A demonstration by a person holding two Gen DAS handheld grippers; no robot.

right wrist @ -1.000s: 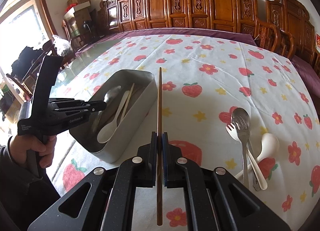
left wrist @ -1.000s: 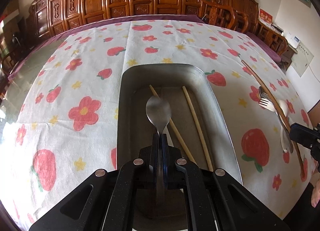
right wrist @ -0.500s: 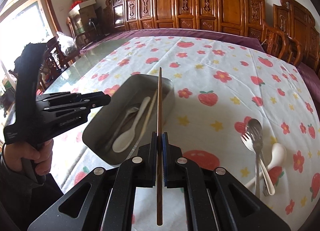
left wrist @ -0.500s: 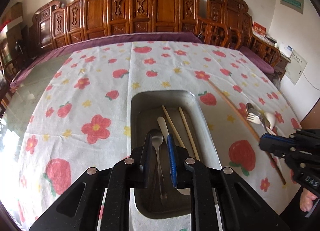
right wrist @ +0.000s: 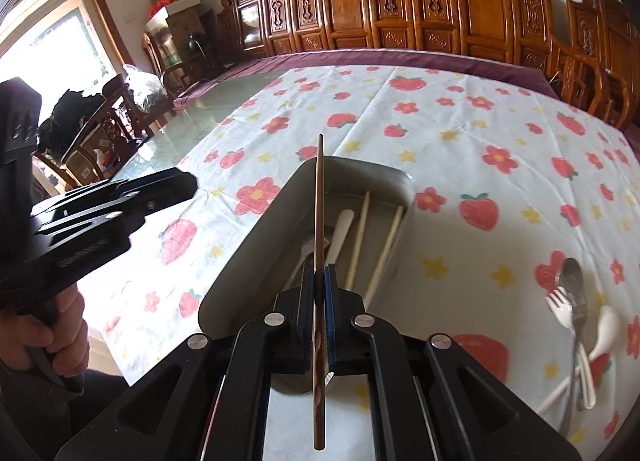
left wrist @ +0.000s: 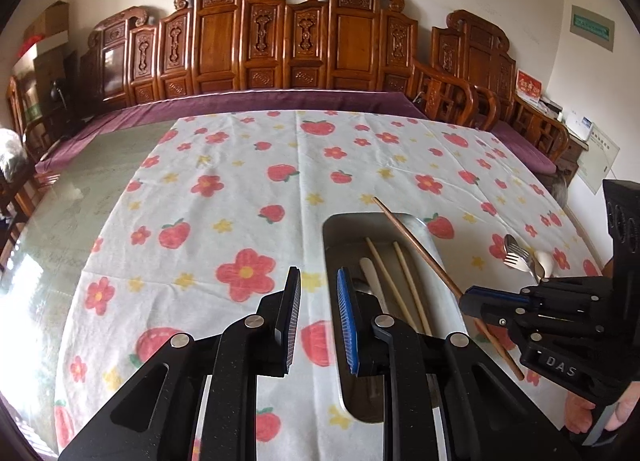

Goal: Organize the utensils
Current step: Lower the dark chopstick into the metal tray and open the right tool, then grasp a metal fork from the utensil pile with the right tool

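While I watch both wrist feeds, the table [left wrist: 72, 201] fills most of each view, its glass top partly covered by a white cloth [left wrist: 240, 165] printed with strawberries and flowers. Carved wooden chairs [left wrist: 280, 41] line its far edge. On the cloth sits my metal tray [right wrist: 256, 245], holding two pale chopsticks [right wrist: 360, 237], a white spoon [right wrist: 340, 233] and a metal spoon I can only partly see. My left gripper [left wrist: 318, 317] hangs above the cloth just left of the tray; its jaws have just been opening and now stand slightly apart with nothing between them. My right gripper [right wrist: 320, 301] is clamped on a dark brown chopstick [right wrist: 319, 197], which points forward over the tray. To the right, well apart from the tray, lies a small pile on the cloth: a metal spoon [right wrist: 572, 281], a white fork [right wrist: 560, 305] and a white ladle-style spoon [right wrist: 606, 329].
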